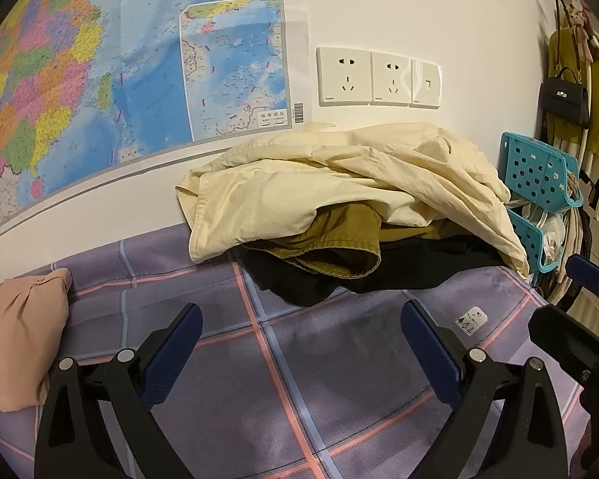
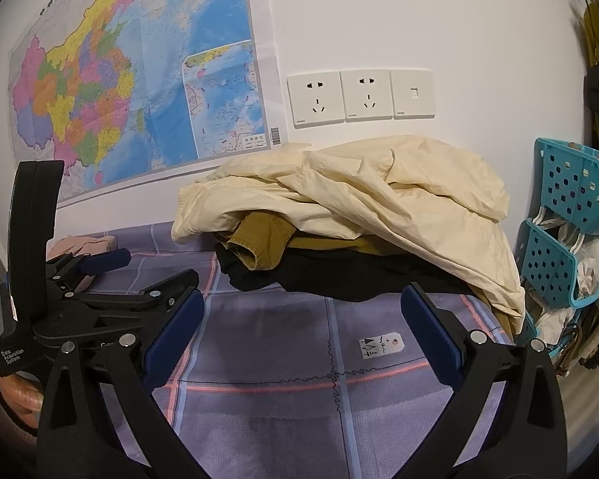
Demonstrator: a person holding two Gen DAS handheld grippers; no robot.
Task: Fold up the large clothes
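Observation:
A pile of clothes lies against the wall on the purple checked cloth [image 1: 283, 391]: a cream garment [image 1: 339, 175] on top, an olive one [image 1: 339, 239] under it, a black one [image 1: 307, 283] at the bottom. The pile also shows in the right wrist view, with the cream garment [image 2: 359, 195], the olive one [image 2: 259, 243] and the black one [image 2: 339, 275]. My left gripper [image 1: 301, 339] is open and empty, a short way in front of the pile. My right gripper [image 2: 301, 321] is open and empty, also in front of the pile. The left gripper [image 2: 155, 275] shows at the left of the right wrist view.
A folded pink garment [image 1: 20, 339] lies at the left by the wall. A blue perforated rack [image 1: 539, 183] stands to the right of the pile, past the cloth's edge. Sockets [image 1: 379, 76] and a map [image 1: 100, 80] are on the wall. A white tag [image 2: 381, 343] lies on the cloth.

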